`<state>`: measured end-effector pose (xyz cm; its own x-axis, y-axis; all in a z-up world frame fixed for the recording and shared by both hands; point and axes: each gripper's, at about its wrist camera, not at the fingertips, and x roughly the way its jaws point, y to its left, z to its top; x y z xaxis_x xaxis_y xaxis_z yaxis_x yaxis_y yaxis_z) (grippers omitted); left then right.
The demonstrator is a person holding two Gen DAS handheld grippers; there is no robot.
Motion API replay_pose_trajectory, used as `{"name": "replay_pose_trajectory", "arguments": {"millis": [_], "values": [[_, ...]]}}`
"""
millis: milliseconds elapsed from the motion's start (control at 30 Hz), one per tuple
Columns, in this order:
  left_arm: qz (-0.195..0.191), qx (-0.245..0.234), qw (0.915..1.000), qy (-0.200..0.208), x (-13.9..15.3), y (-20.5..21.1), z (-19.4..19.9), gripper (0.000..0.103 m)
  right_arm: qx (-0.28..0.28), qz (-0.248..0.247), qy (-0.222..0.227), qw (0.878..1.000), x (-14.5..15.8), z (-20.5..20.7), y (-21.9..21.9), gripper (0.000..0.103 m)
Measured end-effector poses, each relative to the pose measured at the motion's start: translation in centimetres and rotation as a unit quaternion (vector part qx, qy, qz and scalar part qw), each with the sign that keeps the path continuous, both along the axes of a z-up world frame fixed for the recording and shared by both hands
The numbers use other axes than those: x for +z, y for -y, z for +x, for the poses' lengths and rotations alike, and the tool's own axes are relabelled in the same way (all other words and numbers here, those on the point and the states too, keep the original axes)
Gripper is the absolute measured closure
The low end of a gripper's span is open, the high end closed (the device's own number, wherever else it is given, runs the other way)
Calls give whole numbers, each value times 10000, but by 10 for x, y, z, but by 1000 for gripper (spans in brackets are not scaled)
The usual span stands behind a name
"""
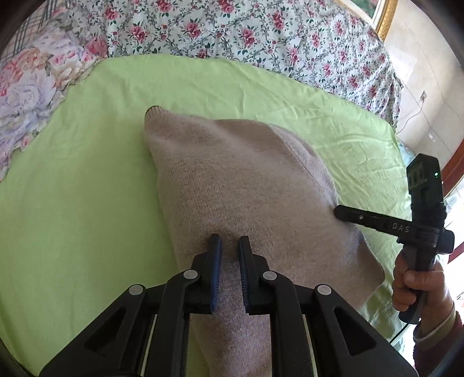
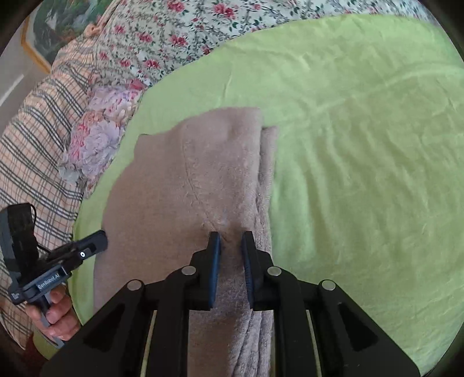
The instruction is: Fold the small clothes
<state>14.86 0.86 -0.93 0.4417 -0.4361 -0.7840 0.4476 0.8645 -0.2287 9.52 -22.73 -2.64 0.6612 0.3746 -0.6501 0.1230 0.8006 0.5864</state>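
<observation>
Both pairs of jaws are seen clenched on the beige knitted garment [image 1: 240, 185], each with a pinch of fabric drawn up between its blue pads and only a narrow gap left. Largest in view, a green sheet [image 1: 87, 188] is spread over the bed, and the garment is laid on it, partly folded, with a doubled edge shown along its right side in the right wrist view. Behind the sheet, at the far side, a floral cover [image 1: 246, 32] is draped, and a plaid cloth [image 2: 37, 139] is seen at the far left beside a pink and lilac flowered pillow [image 2: 95, 136]. A gilt picture frame [image 1: 385, 17] is shown at the far right corner. The left gripper [image 1: 230, 242] is set on the near middle of the garment. The right gripper [image 2: 231, 239] is fastened near the garment's right edge, its handle held by a hand [image 1: 417, 287].
</observation>
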Motion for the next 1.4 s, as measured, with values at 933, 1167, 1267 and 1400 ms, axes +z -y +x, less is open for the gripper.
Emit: {"name": "replay_pose_trajectory", "arguments": {"millis": [933, 1167, 1267, 1400], "values": [[473, 149, 9980, -384, -37, -51, -89, 62, 373, -721, -254, 9964, -6, -93, -37, 86], [541, 188, 9981, -218, -21, -55, -103, 60, 263, -787, -72, 9965, 15, -113, -39, 81], [583, 214, 9980, -80, -11, -59, -110, 53, 223, -805, 131, 9964, 28, -126, -39, 61], [658, 313, 9973, 98, 2, -60, -124, 35, 261, -847, 242, 9958, 37, -138, -44, 58]]}}
